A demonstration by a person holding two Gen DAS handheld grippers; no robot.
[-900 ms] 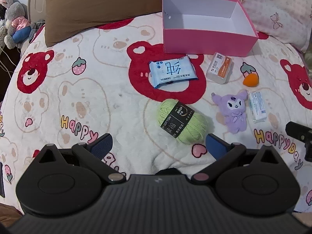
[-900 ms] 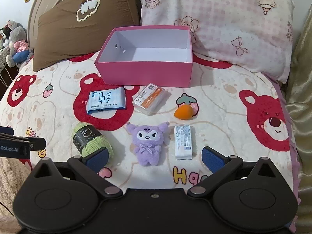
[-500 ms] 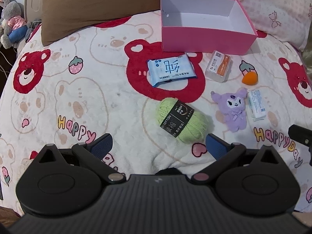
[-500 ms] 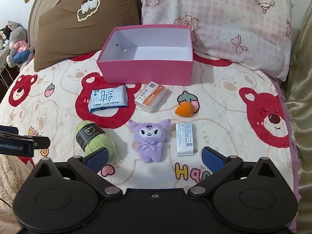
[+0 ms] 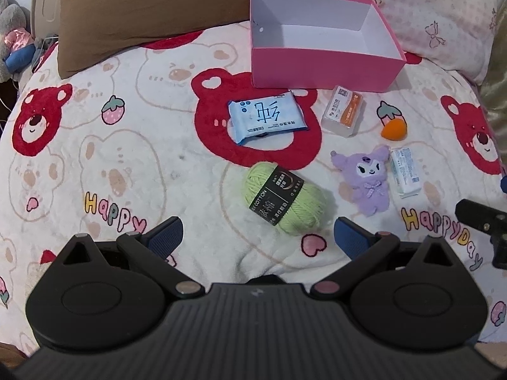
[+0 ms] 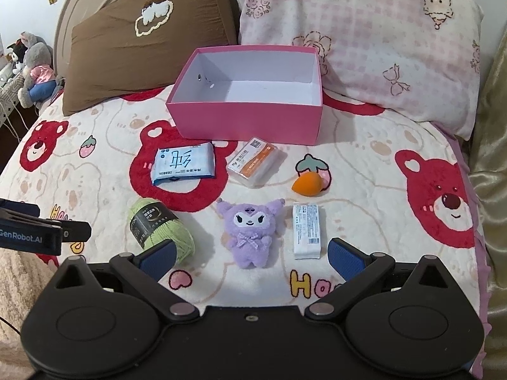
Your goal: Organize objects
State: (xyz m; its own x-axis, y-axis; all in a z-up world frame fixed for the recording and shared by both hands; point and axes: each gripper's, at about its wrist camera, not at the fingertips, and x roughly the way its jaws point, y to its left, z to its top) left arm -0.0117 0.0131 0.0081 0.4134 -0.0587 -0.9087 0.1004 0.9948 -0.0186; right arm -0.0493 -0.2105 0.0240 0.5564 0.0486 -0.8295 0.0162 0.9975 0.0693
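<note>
An empty pink box (image 5: 320,68) (image 6: 247,120) stands on the bear-print blanket in front of the pillows. Before it lie a blue tissue pack (image 5: 266,116) (image 6: 184,163), a clear box with an orange label (image 5: 342,110) (image 6: 253,162), an orange sponge (image 5: 394,129) (image 6: 308,183), a white packet (image 5: 406,171) (image 6: 306,231), a purple plush (image 5: 367,179) (image 6: 250,231) and a green yarn ball (image 5: 283,198) (image 6: 158,229). My left gripper (image 5: 256,237) is open, just short of the yarn. My right gripper (image 6: 250,255) is open over the plush's feet, nothing held.
A brown pillow (image 6: 142,47) and a pink checked pillow (image 6: 364,38) lean at the headboard. Stuffed toys (image 6: 31,69) sit off the bed's left side. A gold cloth (image 6: 489,174) borders the right edge. The other gripper's tip shows at the frame side (image 5: 481,218) (image 6: 41,234).
Both grippers have drifted slightly forward toward the objects, which sit a little lower and nearer in each view. Jaws stay wide and nothing has been touched.
</note>
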